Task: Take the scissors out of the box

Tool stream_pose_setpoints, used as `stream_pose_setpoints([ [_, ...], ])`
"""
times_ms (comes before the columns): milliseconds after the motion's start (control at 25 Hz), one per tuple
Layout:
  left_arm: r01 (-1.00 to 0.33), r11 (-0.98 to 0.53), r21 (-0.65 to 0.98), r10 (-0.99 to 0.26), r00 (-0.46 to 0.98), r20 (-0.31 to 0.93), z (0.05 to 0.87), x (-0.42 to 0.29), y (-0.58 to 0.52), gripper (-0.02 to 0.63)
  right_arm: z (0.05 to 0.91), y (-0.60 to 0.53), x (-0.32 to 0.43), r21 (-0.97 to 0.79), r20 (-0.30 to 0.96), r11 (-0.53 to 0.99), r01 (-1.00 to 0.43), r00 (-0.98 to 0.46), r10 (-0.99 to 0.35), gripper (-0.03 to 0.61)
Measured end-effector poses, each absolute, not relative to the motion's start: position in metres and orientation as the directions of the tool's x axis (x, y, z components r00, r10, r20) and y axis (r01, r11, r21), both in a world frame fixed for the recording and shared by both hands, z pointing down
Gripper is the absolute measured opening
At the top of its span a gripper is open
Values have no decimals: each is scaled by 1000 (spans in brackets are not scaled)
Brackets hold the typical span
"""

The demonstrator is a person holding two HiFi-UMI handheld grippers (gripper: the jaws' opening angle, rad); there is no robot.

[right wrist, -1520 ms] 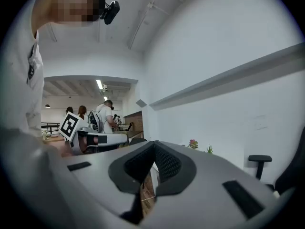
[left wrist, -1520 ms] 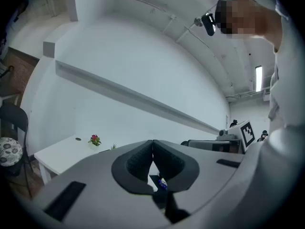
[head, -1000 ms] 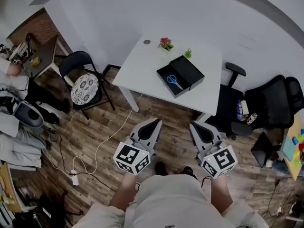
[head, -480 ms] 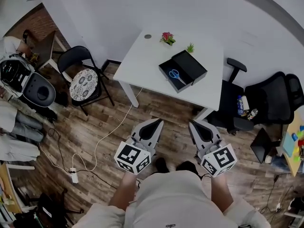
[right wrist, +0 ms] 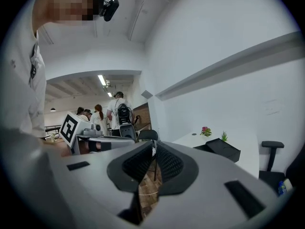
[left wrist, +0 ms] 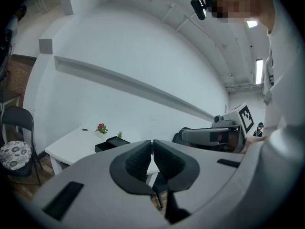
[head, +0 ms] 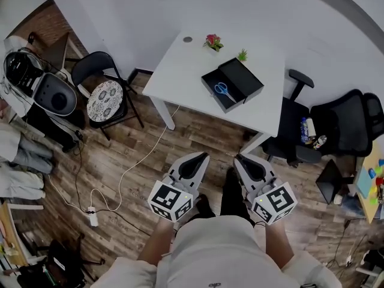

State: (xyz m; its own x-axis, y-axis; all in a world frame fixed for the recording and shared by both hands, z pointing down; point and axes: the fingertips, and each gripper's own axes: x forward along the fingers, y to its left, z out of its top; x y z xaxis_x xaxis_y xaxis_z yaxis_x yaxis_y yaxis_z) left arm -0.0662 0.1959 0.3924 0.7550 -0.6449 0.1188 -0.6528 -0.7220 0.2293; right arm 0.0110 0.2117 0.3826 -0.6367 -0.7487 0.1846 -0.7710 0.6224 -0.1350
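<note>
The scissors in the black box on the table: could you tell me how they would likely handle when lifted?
The scissors look small and thin with blue handles, so they are probably stiff and light. They lie flat in the open black box, so they should not roll, though gripping something so flat may be fiddly.

No words, numbers or brands can be read anywhere from here. The left cube (head: pixel 171 200) and right cube (head: pixel 274 204) bear only black-and-white square patterns.
</note>
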Motion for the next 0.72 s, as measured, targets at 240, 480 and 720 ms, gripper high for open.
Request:
stream_pose_setpoints([
  [240, -665, -714, 218, -658, 744, 114, 390, -57, 175, 23, 381, 189, 18, -135, 182, 645, -752, -659, -730, 51],
  [480, -680, -698, 226, -672, 730, 121, 388, -48, 144, 29, 377, 158, 27, -156, 159, 677, -719, -695, -702, 81],
  [720, -693, -696, 190, -683, 720, 122, 374, -25, 105, 71, 368, 113, 40, -164, 127, 711, -684, -730, -672, 91],
])
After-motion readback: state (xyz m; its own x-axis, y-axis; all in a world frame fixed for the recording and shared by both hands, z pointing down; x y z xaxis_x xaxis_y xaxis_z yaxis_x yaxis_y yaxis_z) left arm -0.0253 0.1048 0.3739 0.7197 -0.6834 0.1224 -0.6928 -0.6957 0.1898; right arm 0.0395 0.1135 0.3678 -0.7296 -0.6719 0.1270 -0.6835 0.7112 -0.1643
